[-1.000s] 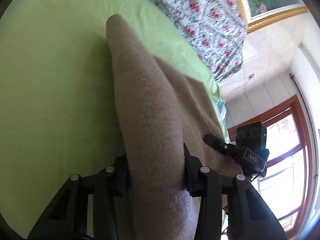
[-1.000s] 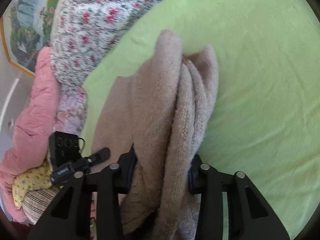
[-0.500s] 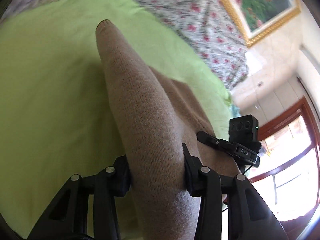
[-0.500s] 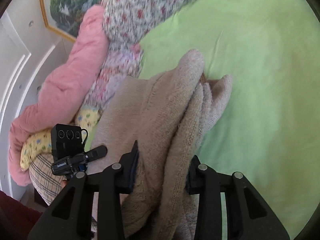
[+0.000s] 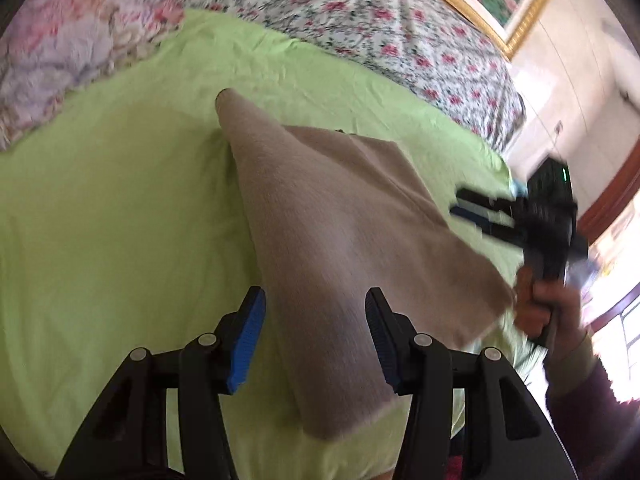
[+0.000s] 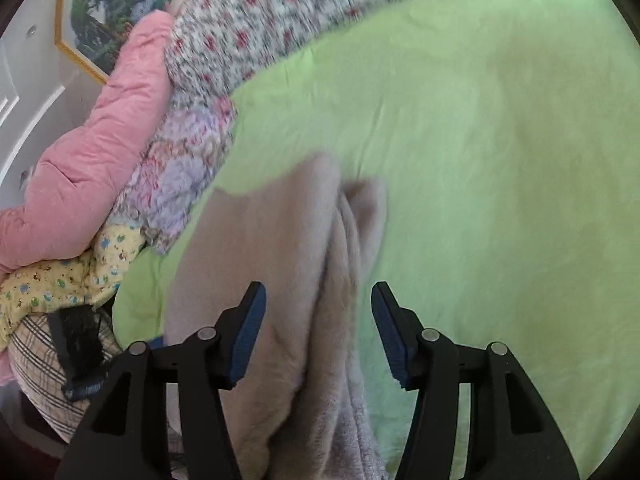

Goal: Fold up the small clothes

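Note:
A beige knitted garment (image 5: pixel 344 232) lies folded on the green sheet (image 5: pixel 104 208) of a bed. My left gripper (image 5: pixel 314 308) is open, its blue-padded fingers apart on either side of the garment's near end. The right wrist view shows the same garment (image 6: pixel 288 280), with a fleecy bunched edge. My right gripper (image 6: pixel 318 300) is open, its fingers apart around the garment's near edge. The right gripper also shows in the left wrist view (image 5: pixel 532 216), blurred, beyond the garment's right corner.
A floral quilt (image 5: pixel 360 12) lies at the back of the bed. A pink duvet (image 6: pixel 92 152), a yellow print cloth (image 6: pixel 60 280) and a checked cushion (image 6: pixel 40 368) are piled at the left. A framed painting (image 6: pixel 104 8) hangs on the wall. A window (image 5: pixel 616 280) is at the right.
Both grippers have opened and let go of the garment, which has dropped flatter onto the sheet. Both have pulled back, showing more of the bed.

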### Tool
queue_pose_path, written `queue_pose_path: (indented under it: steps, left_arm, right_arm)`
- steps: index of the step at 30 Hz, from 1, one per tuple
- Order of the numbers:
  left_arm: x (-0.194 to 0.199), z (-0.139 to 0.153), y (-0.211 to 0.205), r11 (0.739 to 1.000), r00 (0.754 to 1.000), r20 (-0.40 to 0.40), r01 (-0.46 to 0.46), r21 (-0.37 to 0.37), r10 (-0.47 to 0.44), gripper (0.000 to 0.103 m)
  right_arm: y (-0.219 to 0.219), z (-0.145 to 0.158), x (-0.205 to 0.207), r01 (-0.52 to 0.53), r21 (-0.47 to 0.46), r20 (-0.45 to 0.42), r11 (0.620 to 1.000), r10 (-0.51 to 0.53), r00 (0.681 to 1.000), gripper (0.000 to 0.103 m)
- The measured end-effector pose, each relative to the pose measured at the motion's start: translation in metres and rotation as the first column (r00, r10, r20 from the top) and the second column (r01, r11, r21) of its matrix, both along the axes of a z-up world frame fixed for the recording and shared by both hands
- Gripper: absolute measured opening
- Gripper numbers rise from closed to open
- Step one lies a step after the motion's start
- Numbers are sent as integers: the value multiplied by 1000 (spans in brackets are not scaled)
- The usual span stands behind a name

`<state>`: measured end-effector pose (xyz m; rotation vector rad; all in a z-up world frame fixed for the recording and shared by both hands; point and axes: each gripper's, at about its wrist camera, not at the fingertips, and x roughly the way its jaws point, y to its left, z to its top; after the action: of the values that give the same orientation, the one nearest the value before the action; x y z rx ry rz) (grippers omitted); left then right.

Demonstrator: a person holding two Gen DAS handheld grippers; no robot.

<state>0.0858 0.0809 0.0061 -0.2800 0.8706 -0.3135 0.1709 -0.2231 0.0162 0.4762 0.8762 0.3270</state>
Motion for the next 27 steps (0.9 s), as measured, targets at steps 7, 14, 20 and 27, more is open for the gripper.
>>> queue_pose_path:
  steps: [7,14,20,27]
  left_arm:
    - [-22,-10,-14,998,1000,-25,-5,61,6,57]
    - [-9,-24,-11,998,997,-75,-21,54,25,57]
    - [-8,-26,-23,992,996,-81,-12,123,22,57]
    - [-41,-14,-27,987,999,-31,26,158,-21,57]
  right_arm:
    - [35,0,39,-73,-122,-51,990,67,996,56]
    - [32,-10,61,-83,-94,-82,992,75,994,11]
    - [23,11,74,-71,-84,-14,994,70,997,8]
    - [12,-14,37,-72,-25,-118,997,69,991,15]
